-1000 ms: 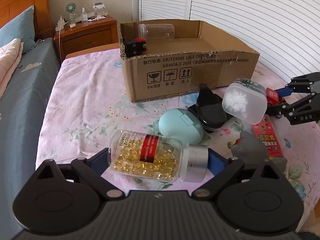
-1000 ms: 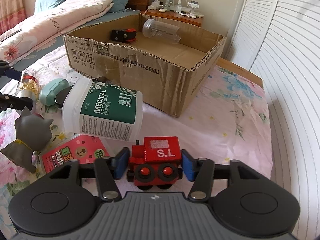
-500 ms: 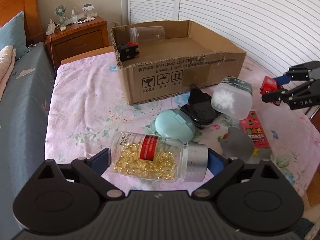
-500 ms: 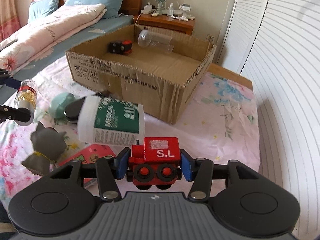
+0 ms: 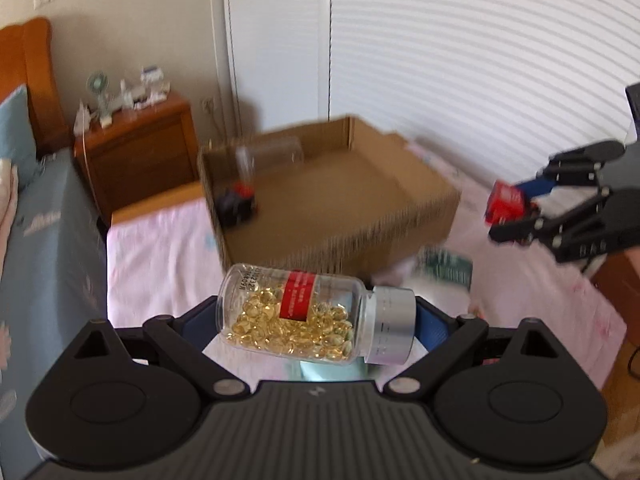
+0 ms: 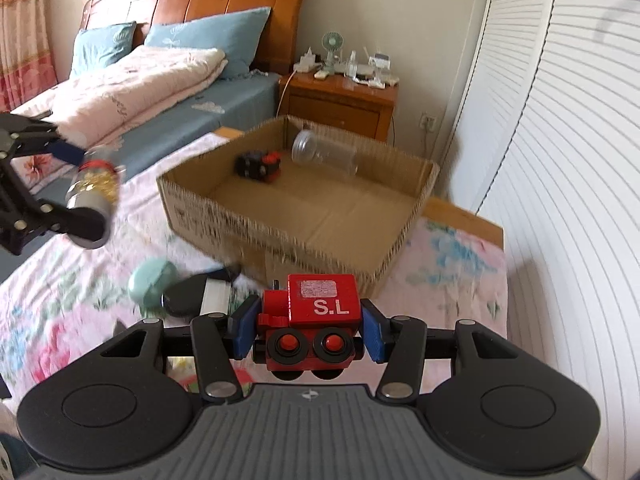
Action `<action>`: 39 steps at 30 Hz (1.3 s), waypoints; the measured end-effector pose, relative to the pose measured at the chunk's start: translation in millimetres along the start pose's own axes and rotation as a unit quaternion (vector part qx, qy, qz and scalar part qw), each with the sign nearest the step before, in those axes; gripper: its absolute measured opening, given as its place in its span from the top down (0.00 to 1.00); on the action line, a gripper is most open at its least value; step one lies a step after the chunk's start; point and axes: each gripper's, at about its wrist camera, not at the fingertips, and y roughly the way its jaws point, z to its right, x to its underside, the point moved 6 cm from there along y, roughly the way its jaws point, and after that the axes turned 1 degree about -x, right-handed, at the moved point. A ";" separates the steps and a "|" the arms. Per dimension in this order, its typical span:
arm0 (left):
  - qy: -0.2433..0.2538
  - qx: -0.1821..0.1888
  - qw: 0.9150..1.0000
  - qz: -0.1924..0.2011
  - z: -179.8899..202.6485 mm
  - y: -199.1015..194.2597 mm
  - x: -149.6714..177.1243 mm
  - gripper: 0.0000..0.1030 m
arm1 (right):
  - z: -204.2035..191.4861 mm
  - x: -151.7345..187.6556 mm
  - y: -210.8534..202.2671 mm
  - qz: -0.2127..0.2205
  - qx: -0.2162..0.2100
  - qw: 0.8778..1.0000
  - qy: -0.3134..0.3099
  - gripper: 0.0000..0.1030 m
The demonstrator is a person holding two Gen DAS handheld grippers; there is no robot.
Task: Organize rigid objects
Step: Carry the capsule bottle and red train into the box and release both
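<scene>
The left gripper (image 5: 316,316) clamps a clear capsule bottle with a silver cap (image 5: 316,314) lengthwise, while the right gripper (image 6: 306,330) pinches a red wooden toy train (image 6: 316,324) by its sides. Both are held in the air short of the open cardboard box (image 6: 304,216), evidently bound for it, where a black toy (image 6: 258,166) and a clear jar (image 6: 324,154) already lie.

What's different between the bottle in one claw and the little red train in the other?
The bottle is clear, full of golden capsules, with a silver cap; the train is solid red, marked S.L. The bottle lies sideways between the left gripper's jaws; the train sits upright in the right gripper. The bottle is longer, spanning wider jaws. Both are held up off the bed, near the box.
</scene>
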 end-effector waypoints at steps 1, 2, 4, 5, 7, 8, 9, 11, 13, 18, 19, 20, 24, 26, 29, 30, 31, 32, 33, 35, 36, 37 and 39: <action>0.004 -0.001 1.000 0.007 0.7 3.1 -9.5 0.07 | 0.5 -4.5 0.9 0.002 0.001 1.000 -0.001 0.45; 0.007 -0.003 1.000 0.012 1.3 6.1 -17.1 0.07 | 1.1 -8.9 2.3 0.004 0.002 1.000 0.000 0.45; 0.012 -0.010 1.000 0.023 2.5 16.3 -35.2 0.07 | 2.9 -17.3 5.6 0.007 0.002 1.000 0.001 0.45; 0.011 -0.012 1.000 0.026 2.6 21.3 -41.8 0.07 | 3.7 -21.8 7.0 0.009 0.003 1.000 0.000 0.45; 0.010 -0.018 0.999 0.029 2.0 33.6 -54.1 0.07 | 5.8 -29.4 9.9 0.012 0.004 1.000 0.003 0.45; 0.009 -0.022 0.999 0.031 1.7 39.6 -58.4 0.07 | 7.1 -33.1 11.3 0.013 0.005 1.000 0.005 0.45; 0.006 -0.027 0.999 0.033 0.4 46.3 -62.3 0.06 | 7.8 -36.3 12.8 0.014 0.006 1.000 0.006 0.45; -0.012 -0.038 0.999 0.038 -4.5 58.2 -66.1 0.06 | 8.1 -42.1 15.2 0.017 0.007 1.000 0.008 0.45; -0.035 -0.043 0.998 0.033 -11.5 69.9 -63.8 0.05 | 7.6 -46.2 17.2 0.018 0.006 1.000 0.009 0.45; -0.067 -0.033 0.997 0.019 -20.6 69.9 -45.7 0.05 | 5.6 -49.2 21.1 0.014 0.007 1.000 0.007 0.45; -0.067 -0.031 0.997 0.018 -20.3 65.7 -41.5 0.05 | 4.9 -49.6 22.1 0.012 0.007 1.000 0.006 0.45; -0.066 -0.032 0.997 0.018 -20.3 60.5 -35.7 0.04 | 4.5 -50.3 23.6 0.011 0.007 1.000 0.006 0.45; -0.057 -0.053 0.997 -0.001 -16.7 44.6 -15.9 0.04 | 4.6 -54.4 29.7 0.006 0.009 1.000 0.012 0.45; -0.050 -0.052 0.997 -0.007 -12.8 36.1 -6.5 0.04 | 4.9 -57.4 33.3 0.003 0.008 1.000 0.014 0.45; -0.044 -0.051 0.998 -0.008 -6.0 22.5 8.7 0.04 | 5.5 -64.5 39.3 -0.001 0.010 1.000 0.018 0.45; -0.045 -0.053 0.998 -0.007 -4.5 18.2 13.2 0.04 | 5.5 -67.4 41.9 -0.002 0.011 1.000 0.019 0.45; -0.047 -0.054 0.997 -0.005 -3.8 15.0 16.5 0.04 | 5.9 -70.4 44.4 -0.003 0.013 1.000 0.020 0.45; -0.051 -0.056 0.997 -0.002 -3.3 11.4 19.5 0.04 | 6.4 -73.9 47.4 -0.004 0.015 1.000 0.020 0.45; -0.056 -0.058 0.997 0.002 -2.8 7.8 22.7 0.04 | 7.3 -77.8 51.3 -0.006 0.017 1.000 0.020 0.45; -0.061 -0.057 0.996 0.007 -1.3 3.2 27.5 0.04 | 11.3 -86.5 60.4 -0.010 0.022 0.999 0.025 0.45; -0.063 -0.058 0.996 0.010 -0.6 0.3 30.7 0.04 | 13.6 -91.0 65.6 -0.014 0.024 0.999 0.027 0.45; -0.063 -0.058 0.996 0.011 -0.1 -1.2 33.0 0.04 | 16.3 -96.6 71.5 -0.016 0.028 0.999 0.029 0.45; -0.072 -0.051 0.996 0.009 0.6 -2.8 39.8 0.04 | 21.1 -106.0 82.6 -0.019 0.032 0.999 0.030 0.45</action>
